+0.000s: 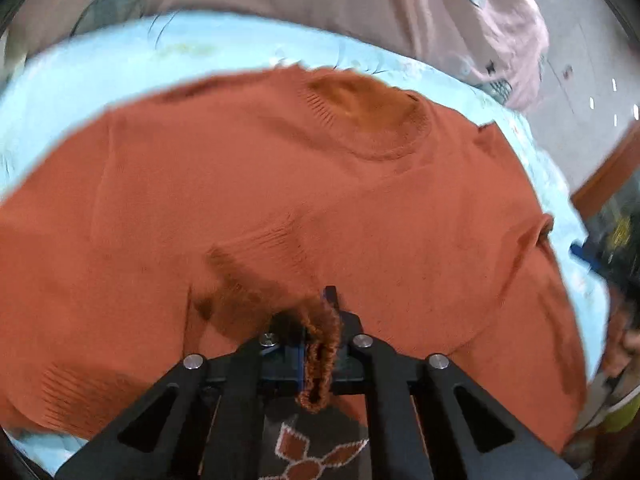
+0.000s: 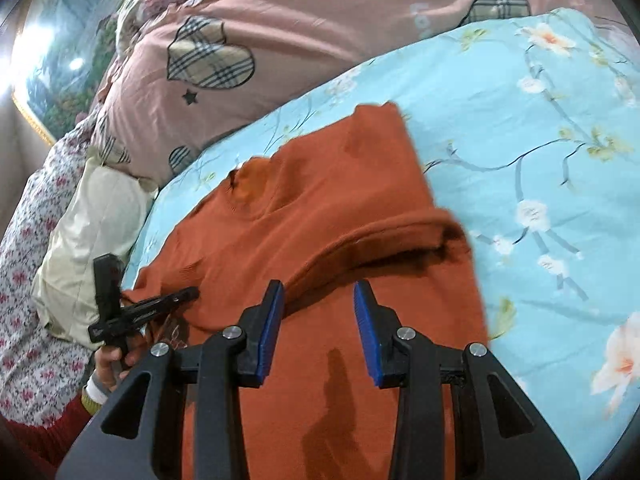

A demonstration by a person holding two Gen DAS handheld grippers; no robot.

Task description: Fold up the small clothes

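Sweater [image 1: 280, 184]: rust-orange knit, lying on the bed with its round neck [image 1: 368, 116] toward the far side, away from the person. One sleeve is folded in across the body, its ribbed cuff [image 1: 260, 248] near the middle of the chest. From the right side, a rolled fold runs across the knit just beyond the right tool's tips.

Quilt [image 2: 540, 120]: pale blue with blossom sprigs, spread under the sweater and showing all round its far and right edges.

Left gripper [image 1: 320, 344]: jaws together, clamped on a bunched edge of the sweater; a twist of the knit hangs out between the blue pads toward the camera. In the right view it [image 2: 176, 300] sits at the sweater's left edge, pointing in over the knit.

Left hand [image 2: 116, 360]: wrapped round that tool's handle, with a pale cuff at the wrist.

Right gripper [image 2: 318, 300]: jaws apart, blue pads facing each other with only open space between them; it hovers over the near part of the sweater and grips nothing. Its shadow falls on the knit below.

Pink cover [image 2: 280, 40]: lies beyond the quilt, printed with plaid hearts and small black stars.

Pillow [image 2: 100, 232]: cream, at the left beside the quilt's edge.

Floral cloth [image 2: 32, 280]: white with red sprigs, at the far left, next to the pillow.
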